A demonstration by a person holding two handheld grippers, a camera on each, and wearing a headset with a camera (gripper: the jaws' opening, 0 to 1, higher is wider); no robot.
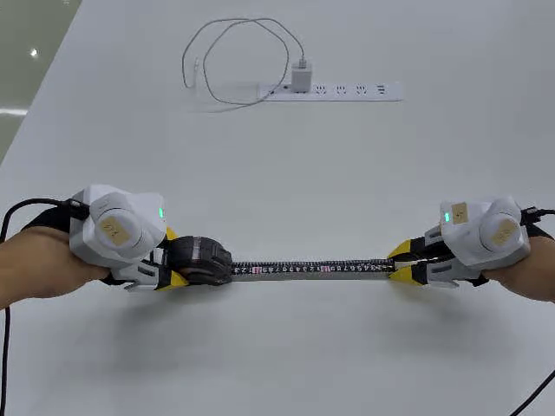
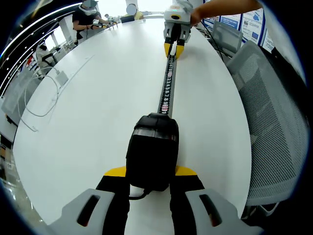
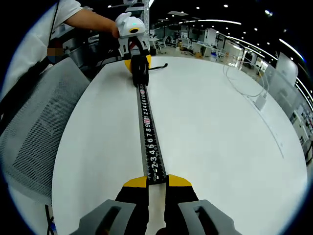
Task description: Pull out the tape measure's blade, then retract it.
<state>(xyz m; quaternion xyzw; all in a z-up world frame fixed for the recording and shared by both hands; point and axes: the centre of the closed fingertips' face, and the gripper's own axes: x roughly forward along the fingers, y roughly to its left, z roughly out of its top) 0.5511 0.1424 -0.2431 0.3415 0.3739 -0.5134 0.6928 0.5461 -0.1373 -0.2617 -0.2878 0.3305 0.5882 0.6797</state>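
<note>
The left gripper (image 1: pixel 174 256) clamps the tape measure (image 1: pixel 199 260) on the table (image 1: pixel 347 173) while the right gripper (image 1: pixel 400 263) pinches the tip of the drawn-out blade (image 1: pixel 312 268), which could whip back hard if that pinch slips.

My headset camera looks forward and down at the white desk (image 1: pixel 347 173), with my left tool (image 1: pixel 175 257) at 8 o'clock and my right tool (image 1: pixel 399 263) at 4. Each tool camera sits low behind its jaws, facing the other. The left is close against the gripped black tape measure case (image 2: pixel 152 152), the right over the pinched black numbered blade (image 3: pixel 149 147). All three share that blade.
</note>
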